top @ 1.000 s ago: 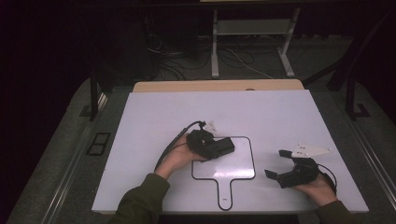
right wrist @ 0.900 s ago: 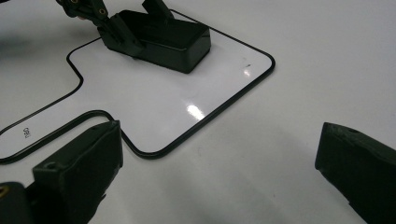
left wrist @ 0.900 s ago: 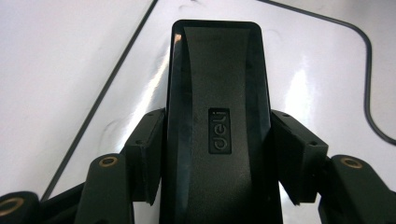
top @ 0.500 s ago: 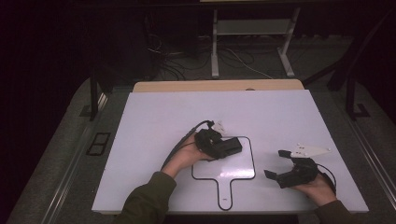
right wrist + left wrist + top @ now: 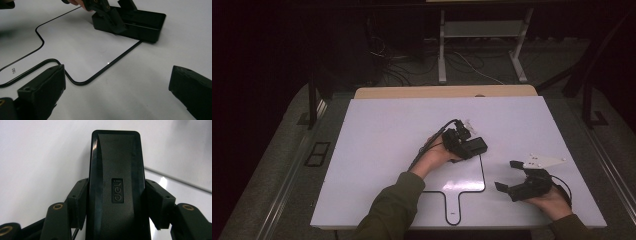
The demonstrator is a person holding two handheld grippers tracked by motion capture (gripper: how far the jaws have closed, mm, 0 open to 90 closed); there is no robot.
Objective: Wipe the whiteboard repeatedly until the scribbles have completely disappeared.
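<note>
My left gripper (image 5: 466, 144) is shut on a black rectangular block (image 5: 477, 146) marked "deli", which sits low on the white board (image 5: 382, 135). In the left gripper view the block (image 5: 116, 170) is pinched between both pads (image 5: 78, 200) and reaches forward past them. It lies over the top right corner of a black paddle-shaped outline (image 5: 483, 175) drawn on the board. In the right gripper view the block (image 5: 142, 21) rests on that outline's line (image 5: 117, 61), with the left gripper's finger (image 5: 111, 17) against it. My right gripper (image 5: 511, 176) is open near the board's front right, nothing between its jaws (image 5: 117, 92).
A wooden table edge (image 5: 442, 92) shows behind the board. Beyond it stand a metal rack (image 5: 482, 45) and loose cables (image 5: 412, 65) on the dark floor. Dark posts (image 5: 314, 100) flank the table. A black cable (image 5: 432, 145) trails from the left gripper.
My left hand has slid the black block to the right and slightly farther away across the board. The right gripper has stayed where it was, still open.
</note>
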